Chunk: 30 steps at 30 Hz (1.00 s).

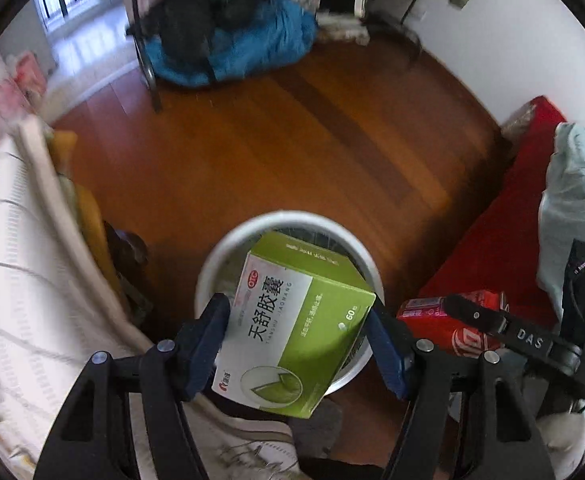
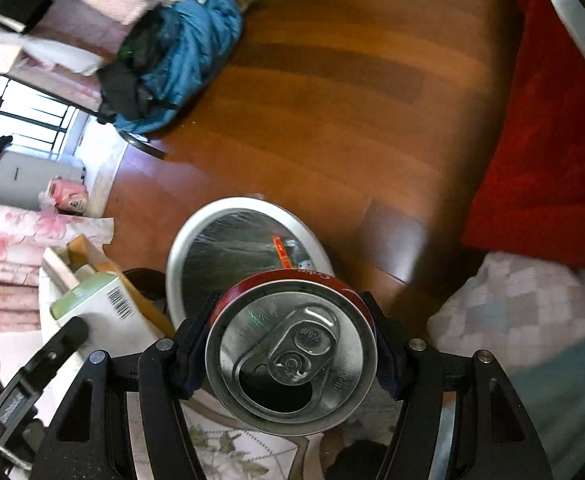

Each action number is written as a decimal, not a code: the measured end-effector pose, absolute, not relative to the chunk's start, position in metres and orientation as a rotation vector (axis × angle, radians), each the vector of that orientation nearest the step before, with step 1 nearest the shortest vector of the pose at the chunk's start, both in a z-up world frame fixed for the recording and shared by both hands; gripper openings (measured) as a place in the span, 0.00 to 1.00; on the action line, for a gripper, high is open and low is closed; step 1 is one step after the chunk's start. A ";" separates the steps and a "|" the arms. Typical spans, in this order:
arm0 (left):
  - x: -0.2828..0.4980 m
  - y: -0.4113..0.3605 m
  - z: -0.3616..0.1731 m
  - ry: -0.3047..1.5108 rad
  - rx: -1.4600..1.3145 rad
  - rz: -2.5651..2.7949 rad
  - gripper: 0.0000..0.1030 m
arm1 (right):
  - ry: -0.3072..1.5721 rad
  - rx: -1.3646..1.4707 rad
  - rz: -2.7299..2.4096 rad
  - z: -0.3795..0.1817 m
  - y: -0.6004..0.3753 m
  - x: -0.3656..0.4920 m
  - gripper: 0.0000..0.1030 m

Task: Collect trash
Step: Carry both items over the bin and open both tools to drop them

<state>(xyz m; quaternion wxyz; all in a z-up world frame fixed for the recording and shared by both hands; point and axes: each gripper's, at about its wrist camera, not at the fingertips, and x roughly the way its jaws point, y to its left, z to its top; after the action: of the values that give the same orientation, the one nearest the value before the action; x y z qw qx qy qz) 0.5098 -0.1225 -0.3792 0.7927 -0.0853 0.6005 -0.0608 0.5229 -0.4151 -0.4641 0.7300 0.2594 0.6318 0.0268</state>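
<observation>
Reddish-brown wooden plank floor (image 1: 292, 148), glossy, lit from the far left.

Bearing a white round trash bin (image 1: 228, 240) near, a blue and black heap of clothes (image 1: 236, 40) far, a red cloth (image 1: 504, 232) at right.

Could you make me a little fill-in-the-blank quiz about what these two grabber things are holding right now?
1. The left gripper is shut on a green and white ____.
2. The right gripper is shut on a red soda ____ with its tab end facing the camera.
3. Under both sits a round white ____ on the wooden floor.
4. The opening in the soda tin's top is already ____.

Missing words: box; can; bin; open.
</observation>
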 end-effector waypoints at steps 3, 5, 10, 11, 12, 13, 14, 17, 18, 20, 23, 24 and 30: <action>0.522 -0.126 -0.404 1.340 -0.186 -0.128 0.63 | 1.420 0.605 0.068 -0.490 -0.415 0.526 0.65; 0.527 -0.127 -0.416 1.362 -0.185 -0.131 0.63 | 1.431 0.602 0.076 -0.503 -0.411 0.530 0.65; 0.530 -0.127 -0.430 1.401 -0.189 -0.114 0.64 | 1.455 0.588 0.096 -0.526 -0.402 0.538 0.66; 0.523 -0.129 -0.431 1.401 -0.188 -0.111 0.64 | 1.463 0.580 0.103 -0.530 -0.399 0.539 0.66; 0.523 -0.128 -0.431 1.402 -0.172 -0.100 0.64 | 1.469 0.579 0.108 -0.531 -0.397 0.541 0.81; 0.521 -0.127 -0.431 1.400 -0.157 -0.093 0.64 | 1.475 0.576 0.114 -0.532 -0.394 0.539 1.00; 0.518 -0.130 -0.431 1.397 -0.151 -0.086 0.65 | 1.479 0.567 0.117 -0.532 -0.391 0.539 1.00; 0.513 -0.125 -0.429 1.390 -0.122 -0.059 0.89 | 1.494 0.489 0.107 -0.526 -0.381 0.537 1.00; 0.509 -0.124 -0.427 1.387 -0.115 -0.049 0.93 | 1.500 0.463 0.099 -0.524 -0.378 0.536 1.00; 0.507 -0.119 -0.424 1.379 -0.110 -0.036 0.93 | 1.508 0.410 0.083 -0.519 -0.374 0.533 1.00; 0.500 -0.117 -0.416 1.364 -0.087 -0.022 0.93 | 1.503 0.328 0.069 -0.508 -0.367 0.526 1.00; 0.499 -0.117 -0.413 1.360 -0.083 -0.021 0.93 | 1.500 0.316 0.069 -0.504 -0.366 0.524 1.00; 0.487 -0.119 -0.394 1.327 -0.042 0.007 0.93 | 1.477 0.233 0.066 -0.481 -0.360 0.513 1.00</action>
<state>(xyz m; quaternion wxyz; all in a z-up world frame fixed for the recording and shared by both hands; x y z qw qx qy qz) 0.4874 -0.1191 -0.3941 0.7877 -0.0194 0.6157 0.0035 0.5135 -0.3604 -0.4814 0.7327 0.1061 0.6716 0.0298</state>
